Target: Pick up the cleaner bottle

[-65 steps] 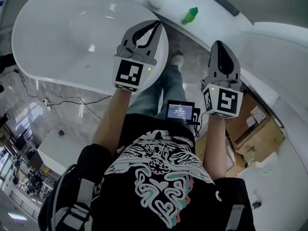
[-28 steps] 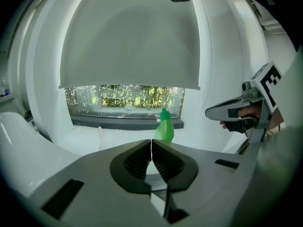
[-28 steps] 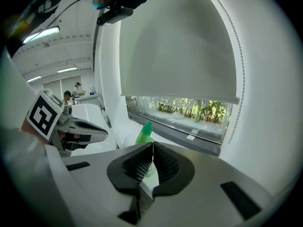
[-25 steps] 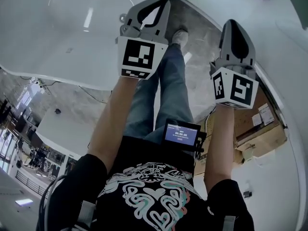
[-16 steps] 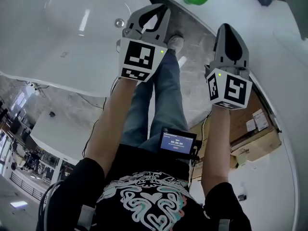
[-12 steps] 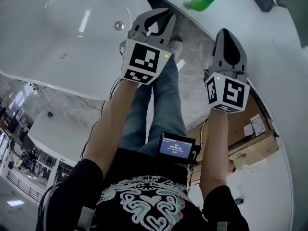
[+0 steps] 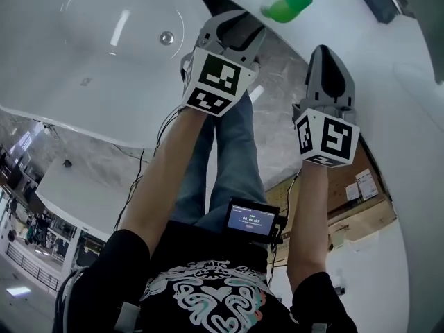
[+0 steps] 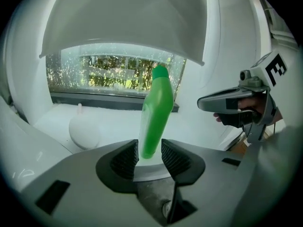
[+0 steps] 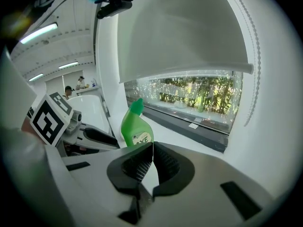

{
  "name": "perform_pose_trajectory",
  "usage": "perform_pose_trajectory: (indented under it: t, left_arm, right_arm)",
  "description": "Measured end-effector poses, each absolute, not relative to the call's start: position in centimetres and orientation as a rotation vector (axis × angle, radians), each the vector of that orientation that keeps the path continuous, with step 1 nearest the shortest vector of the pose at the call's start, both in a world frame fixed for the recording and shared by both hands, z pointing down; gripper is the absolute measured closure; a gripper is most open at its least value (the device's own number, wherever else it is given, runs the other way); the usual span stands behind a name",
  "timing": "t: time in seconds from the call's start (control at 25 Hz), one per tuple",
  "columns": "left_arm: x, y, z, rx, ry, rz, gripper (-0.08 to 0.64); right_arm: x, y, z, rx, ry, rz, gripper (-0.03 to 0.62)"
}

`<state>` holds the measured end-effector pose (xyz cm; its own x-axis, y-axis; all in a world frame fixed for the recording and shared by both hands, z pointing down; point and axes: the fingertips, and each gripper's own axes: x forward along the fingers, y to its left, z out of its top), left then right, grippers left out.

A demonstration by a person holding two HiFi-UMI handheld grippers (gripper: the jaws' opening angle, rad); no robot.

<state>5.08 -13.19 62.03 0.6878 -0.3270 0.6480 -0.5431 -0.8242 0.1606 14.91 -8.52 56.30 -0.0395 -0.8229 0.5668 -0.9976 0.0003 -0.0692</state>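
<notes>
The green cleaner bottle [image 7: 286, 3] stands upright on the white ledge [image 8: 109, 122] under the window [image 8: 109, 74], beside the bathtub [image 7: 104, 47]. It is not yet touched. The left hand-held gripper [image 7: 239, 28] points at it from near, and its jaws are opening. In the left gripper view the lower part of the bottle shows in the gap between the two pads, but it seems to stand a little beyond the tips, and no pad presses on it, so this gripper is released and empty. The right hand-held gripper [image 7: 323, 47] is clenched, jaw against jaw, with nothing inside, and it hangs to the side of the bottle.

I think the main danger is that one jaw tip pushes the bottle before the gap is wide enough. The bottle is tall and narrow and the ledge looks smooth, so a push off the centre could tip it over or make it slide away. A grasp too low or too shallow could also let the plastic body slip or swing when it is lifted.

I count one bottle, two hand-held grippers, one bathtub, one window and one ledge.
</notes>
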Motion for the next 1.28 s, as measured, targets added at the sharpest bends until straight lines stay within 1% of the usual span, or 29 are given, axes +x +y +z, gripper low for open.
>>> perform_pose_trajectory:
  t: [0.36,0.6,0.84,1.0,1.28]
  left_arm:
    - [6.7,-12.8,63.9,2.545,-0.63,0.885,0.33]
    - [8.4,-13.0,64.6,2.547,-0.624,0.935,0.327]
    - [9.2,-13.8,66.0,2.487,-0.722,1.013,0.324]
    - [9.6,-14.5,66.5,2.485,-0.808,0.977,0.293]
    - [10.4,-15.6,68.5,2.47,-0.849,0.991,0.285]
  right_arm:
    - [15.1,-9.1,57.7,1.853,-1.935,0.676,0.565]
    - [15.6,-9.4,57.9,1.857,-1.938,0.686,0.565]
    - [15.9,-9.0,58.1,1.869,-1.934,0.703,0.565]
    - [16.1,-8.8,58.5,1.869,-1.932,0.714,0.565]
    - [16.3,-8.8,59.0,1.873,-1.925,0.737,0.565]
